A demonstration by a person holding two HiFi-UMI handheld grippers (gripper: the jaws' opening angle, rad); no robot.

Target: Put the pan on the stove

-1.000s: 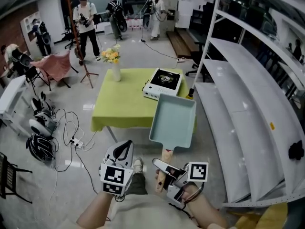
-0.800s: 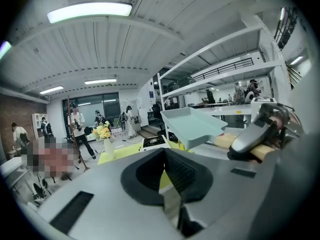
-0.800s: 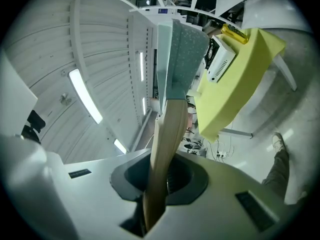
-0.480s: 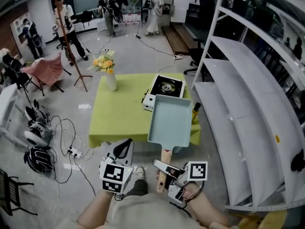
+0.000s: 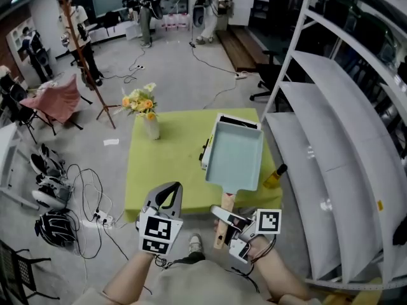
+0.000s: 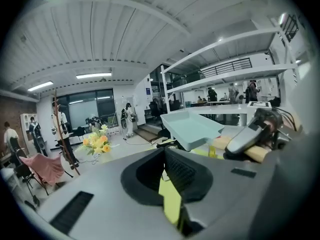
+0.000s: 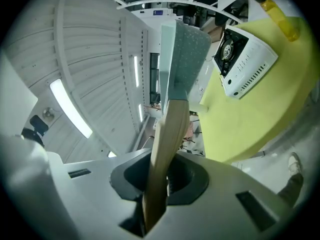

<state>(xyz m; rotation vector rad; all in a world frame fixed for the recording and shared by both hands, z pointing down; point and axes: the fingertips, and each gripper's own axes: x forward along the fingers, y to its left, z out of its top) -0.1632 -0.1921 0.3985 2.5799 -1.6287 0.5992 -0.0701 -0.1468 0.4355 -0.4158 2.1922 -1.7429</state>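
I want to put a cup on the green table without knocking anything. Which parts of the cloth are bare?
Bare: the wide patch between the vase and the stove, and the whole near-left part of the table. Crowded: the right side, with the stove, the pan held near it and the bottle at the edge.

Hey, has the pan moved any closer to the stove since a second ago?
Yes. The pan has gone forward over the green table: a second ago it hung short of the stove, and now it overlaps most of it.
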